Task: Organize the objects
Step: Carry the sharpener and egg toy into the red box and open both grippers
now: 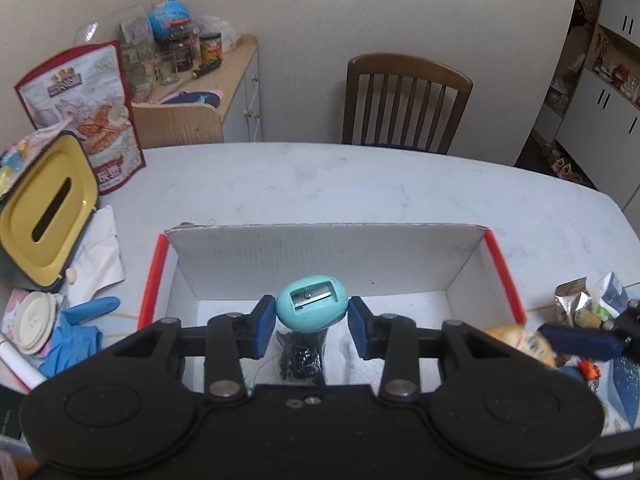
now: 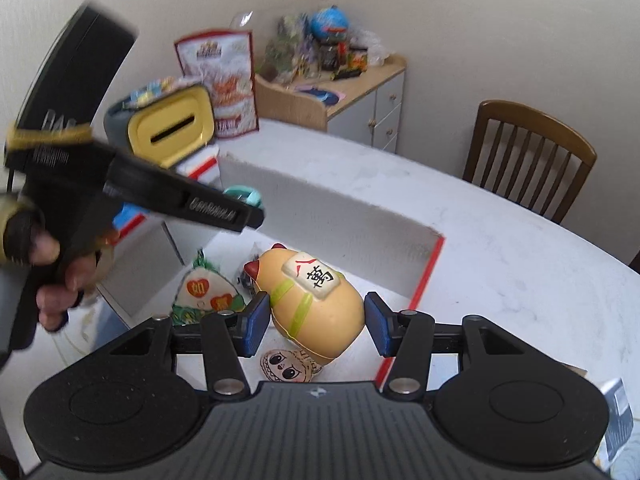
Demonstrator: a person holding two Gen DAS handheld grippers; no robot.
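1. The teal egg-shaped pencil sharpener sits at lower centre of the left wrist view, between the blue pads of the left gripper. The pads stand slightly clear of its sides, so the jaws read as part open and whether they grip it cannot be told.
2. It hangs over the white cardboard box, whose red rim frames mid-frame.
3. In the right wrist view, the right gripper is wide open around a tan bun-shaped toy at lower centre, inside the box, with a gap at each pad.
4. Beside it lie a triangular plush and a flat face charm.
5. Judged step: depositing items in the box. Next, each gripper must clear its object and withdraw upward.
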